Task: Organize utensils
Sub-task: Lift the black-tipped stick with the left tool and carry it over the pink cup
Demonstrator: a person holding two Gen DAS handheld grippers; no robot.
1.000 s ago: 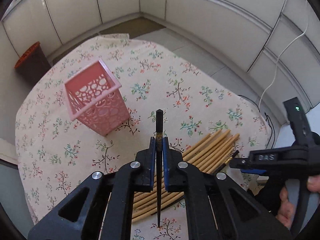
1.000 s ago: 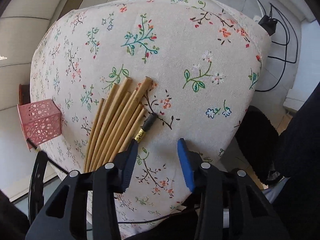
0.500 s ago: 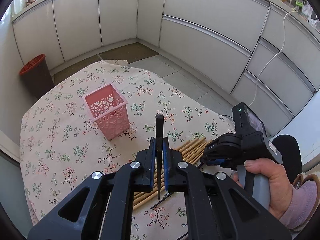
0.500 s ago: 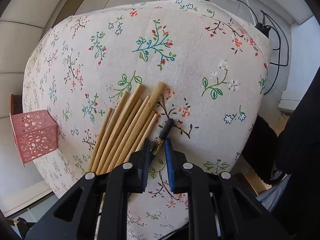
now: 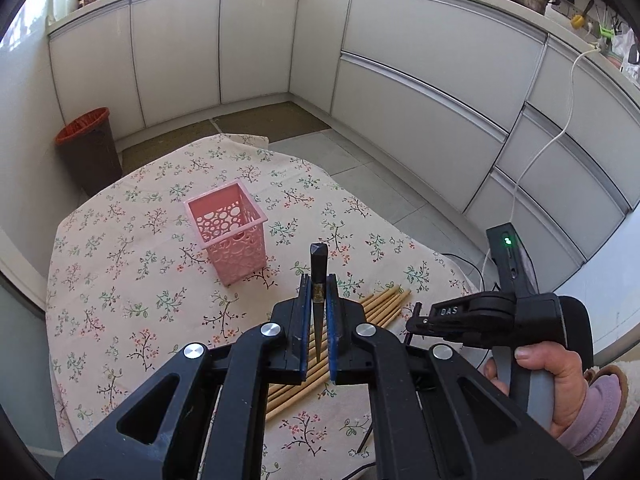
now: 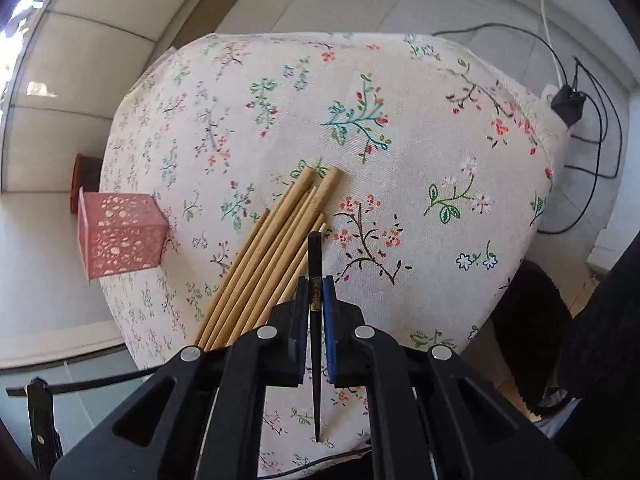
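Observation:
My left gripper (image 5: 318, 300) is shut on a black chopstick (image 5: 319, 264) and holds it above the table, thick end forward. My right gripper (image 6: 316, 296) is shut on a second black chopstick (image 6: 314, 256) and holds it lifted above the cloth, beside a pile of several bamboo chopsticks (image 6: 272, 256). The pile also shows in the left wrist view (image 5: 380, 304). A pink perforated square holder (image 5: 228, 236) stands upright on the floral tablecloth, ahead and left of my left gripper; it shows at the far left in the right wrist view (image 6: 120, 232).
The round table with floral cloth (image 5: 132, 264) ends close behind the pile. A brown bin with a red rim (image 5: 88, 148) stands on the floor beyond. Cables and a plug (image 6: 568, 100) lie on the floor at the right. White cabinets (image 5: 420, 80) line the walls.
My right gripper moved in, shut on the black chopstick beside the bamboo pile and lifted it. My left gripper rose and drew back with its chopstick held.

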